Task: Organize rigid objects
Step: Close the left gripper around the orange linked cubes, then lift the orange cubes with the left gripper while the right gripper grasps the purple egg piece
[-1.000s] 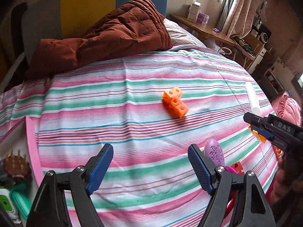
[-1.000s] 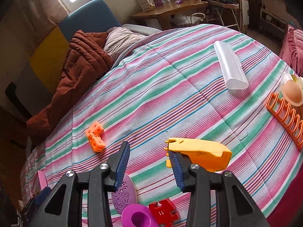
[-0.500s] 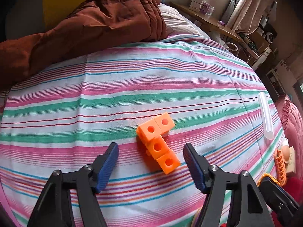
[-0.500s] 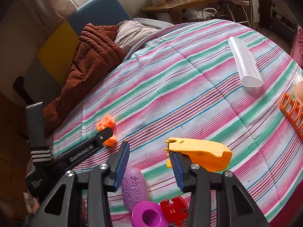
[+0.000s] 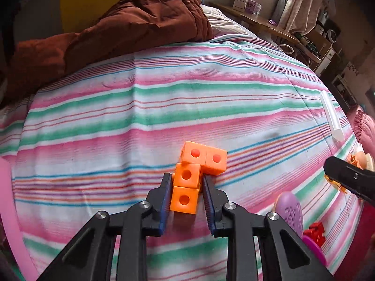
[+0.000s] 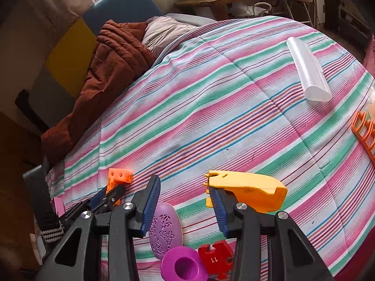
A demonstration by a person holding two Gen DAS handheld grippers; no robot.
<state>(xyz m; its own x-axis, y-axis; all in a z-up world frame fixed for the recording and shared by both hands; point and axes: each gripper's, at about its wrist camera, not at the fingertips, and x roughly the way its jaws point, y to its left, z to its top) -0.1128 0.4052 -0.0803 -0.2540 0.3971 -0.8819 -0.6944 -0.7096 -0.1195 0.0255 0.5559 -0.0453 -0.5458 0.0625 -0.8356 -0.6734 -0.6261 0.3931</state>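
The left gripper (image 5: 185, 199) is seen low over the striped bedspread (image 5: 164, 107), its jaws drawn in on either side of the orange blocks (image 5: 187, 175). The blue pads (image 5: 166, 201) lie against, or just beside, the two nearest cubes of the L-shaped cluster; whether the pads press on the plastic cannot be told. The blocks rest on the bedspread, with the two farther cubes projecting beyond the fingertips and to the right. In the right wrist view the same blocks (image 6: 120, 176) are seen at the far left, with the left gripper (image 6: 110, 193) closed about their near end. The right gripper (image 6: 184, 201) is held wide open and empty above the near edge of the bed. A purple oval (image 6: 166, 230) lies under and just beside its left finger, and a yellow tool (image 6: 248, 188) lies beside and behind its right finger; contact with either cannot be told. A magenta cup (image 6: 184, 265) and a red piece (image 6: 216, 258) marked 11 are seen just below, between the fingers. A clear tube (image 6: 308, 69) lies well apart at the far right, and an orange rack (image 6: 364, 132) is cut off by the right edge. A brown quilt (image 5: 112, 28) is heaped at the head of the bed.
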